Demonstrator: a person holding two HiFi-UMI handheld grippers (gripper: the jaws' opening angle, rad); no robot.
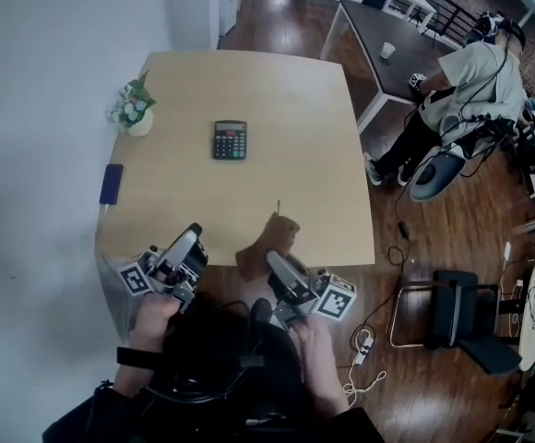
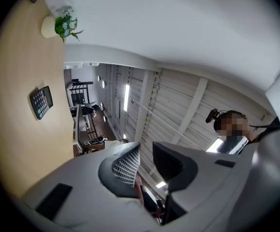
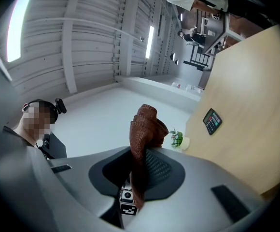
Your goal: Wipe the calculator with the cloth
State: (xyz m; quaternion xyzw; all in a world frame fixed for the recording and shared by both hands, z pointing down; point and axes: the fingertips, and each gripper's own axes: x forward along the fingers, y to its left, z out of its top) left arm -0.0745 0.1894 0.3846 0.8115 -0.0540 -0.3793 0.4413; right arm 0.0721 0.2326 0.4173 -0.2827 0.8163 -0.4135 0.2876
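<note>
Head view, biggest thing first: tan table [image 1: 323, 155], with the calculator [image 1: 230, 140] lying flat near its middle, keys up, nothing touching it. Well short of the calculator, off the near edge, both grippers raised in the air: left gripper [image 1: 194, 233] with jaws slightly spread and nothing between them, right gripper [image 1: 275, 258] pinching the brown cloth [image 1: 272, 241], bunched and standing up past the tips. Well apart from the calculator, so judged as the approach step: cloth in grip, wiping not yet begun. Next move, at a guess: carry the cloth forward and down onto the calculator's keys, press lightly and sweep across, perhaps with the free left gripper steadying one edge against sliding. Smaller things: pot plant [image 1: 135, 111] beyond and to the left of the calculator, purple phone [image 1: 112, 183] to the calculator's left and a little nearer. Only from the head view: the phone, and the whole gap between cloth and calculator. Only from the left gripper view: the bare slot between the two pads [image 2: 125, 164], open ceiling behind it. Only from the right gripper view: the cloth [image 3: 145, 129] clamped deep between the pads and trailing out below them, the calculator [image 3: 211, 121] far off beyond it.
</note>
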